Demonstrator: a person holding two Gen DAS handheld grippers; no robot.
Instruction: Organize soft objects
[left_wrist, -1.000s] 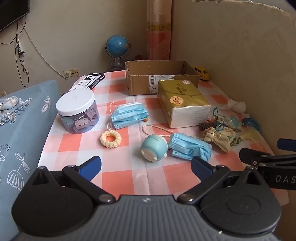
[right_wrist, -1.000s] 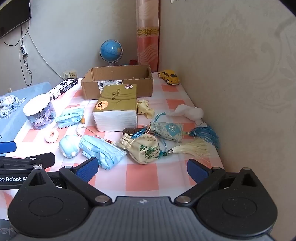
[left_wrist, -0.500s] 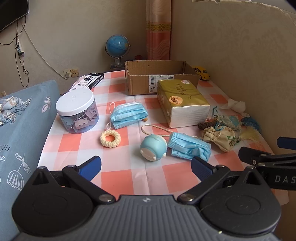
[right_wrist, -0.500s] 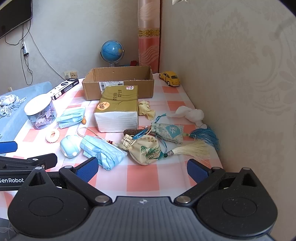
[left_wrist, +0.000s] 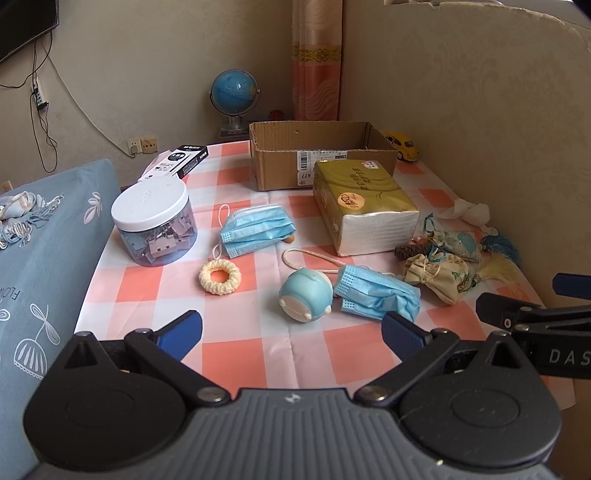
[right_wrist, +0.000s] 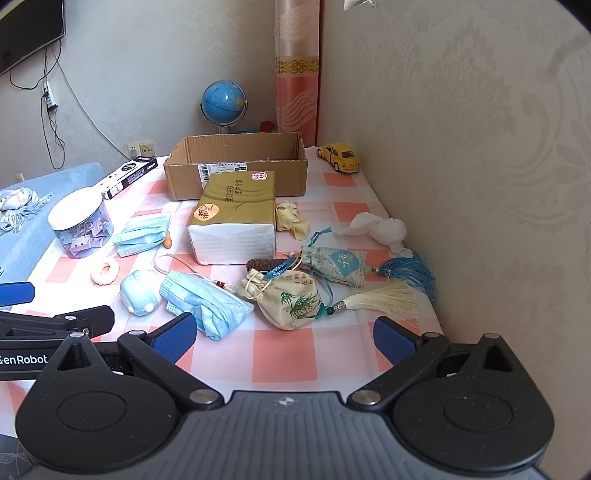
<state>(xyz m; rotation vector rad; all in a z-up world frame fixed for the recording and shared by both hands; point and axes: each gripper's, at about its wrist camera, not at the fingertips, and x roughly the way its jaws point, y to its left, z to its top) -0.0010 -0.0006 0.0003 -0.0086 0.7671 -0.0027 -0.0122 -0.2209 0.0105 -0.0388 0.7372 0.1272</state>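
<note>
Your left gripper (left_wrist: 291, 330) hangs over the near edge of the table (left_wrist: 258, 347) with its jaws spread wide and nothing between them, and your right gripper (right_wrist: 284, 334) is the same: open, empty, low at the near edge. From the left gripper, the crumpled face mask (left_wrist: 376, 293) lies near at about 1 o'clock, its long axis running from 10 to 4 o'clock, touching the round blue toy (left_wrist: 304, 293) at 12. The second face mask (left_wrist: 256, 229) sits farther out at 11, with the knitted ring (left_wrist: 220, 277) just before it. From the right gripper, the cream pouch (right_wrist: 286, 299) is near at 12 o'clock and the blue-patterned pouch (right_wrist: 334, 264) beyond it at 1, both lying crosswise with tassels trailing toward 3. The likely goal, the cardboard box (left_wrist: 321, 155), stands well apart at 12, behind the tissue pack (left_wrist: 364, 206). By this layout the left gripper is nearer the masks and the right nearer the pouches. Only the right view shows the small cream cloth (right_wrist: 291, 219) tucked beside the tissue pack; the box's inside is hidden in both.
</note>
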